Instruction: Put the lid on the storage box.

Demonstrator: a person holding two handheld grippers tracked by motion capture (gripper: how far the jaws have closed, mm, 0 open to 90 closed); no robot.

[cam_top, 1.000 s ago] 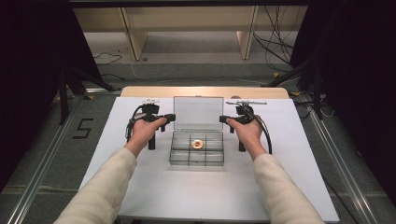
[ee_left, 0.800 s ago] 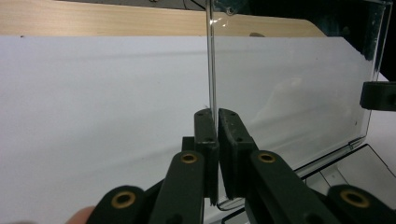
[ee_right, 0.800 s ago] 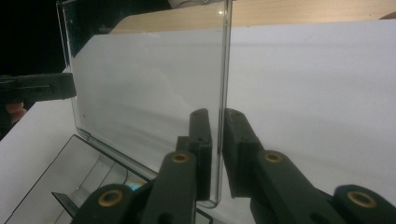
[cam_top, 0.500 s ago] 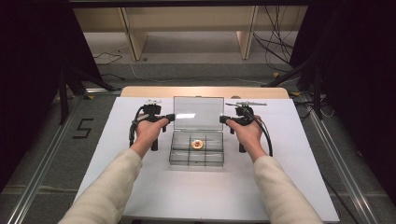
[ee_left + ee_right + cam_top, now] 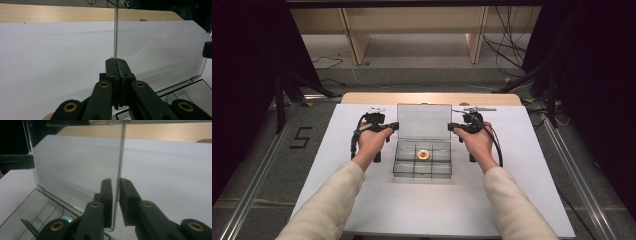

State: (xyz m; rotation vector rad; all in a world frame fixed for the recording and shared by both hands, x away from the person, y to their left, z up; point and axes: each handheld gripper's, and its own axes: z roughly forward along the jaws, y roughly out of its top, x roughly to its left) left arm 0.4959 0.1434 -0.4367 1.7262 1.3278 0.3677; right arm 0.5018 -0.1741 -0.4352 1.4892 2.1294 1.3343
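Here is the clear compartment box [image 5: 422,159] at the middle of the white table [image 5: 337,200], its lid [image 5: 424,121] standing upright at the far edge. A small round gold-coloured piece [image 5: 423,155] sits in one of the middle compartments; what it is stays too small to make out.

On the left, the left gripper [image 5: 393,126] is at the lid's left edge, the person's left hand [image 5: 371,142] wrapped round its handle. In the left gripper view the left gripper [image 5: 116,65] has its two black jaws pressed tight together, with the thin lid edge [image 5: 115,30] rising straight out of the seam between them, so they are pinching the lid. The lid is seen edge-on here, little more than a line, and the box base is cut off at the lower right corner.

Over on the right, the right gripper [image 5: 452,128] is at the lid's right edge, held in the right hand [image 5: 475,142]. In the right gripper view the right gripper [image 5: 115,183] straddles the lid edge [image 5: 121,152]: jaws a little apart, one on each side of the plastic. A sliver of gap shows, so whether both pads touch is hard to say. Through the transparent lid the box's dividers are blurred, and the gold piece [image 5: 66,218] peeks out partly behind the near jaw. From the high view, the jaw tips are too small to judge.
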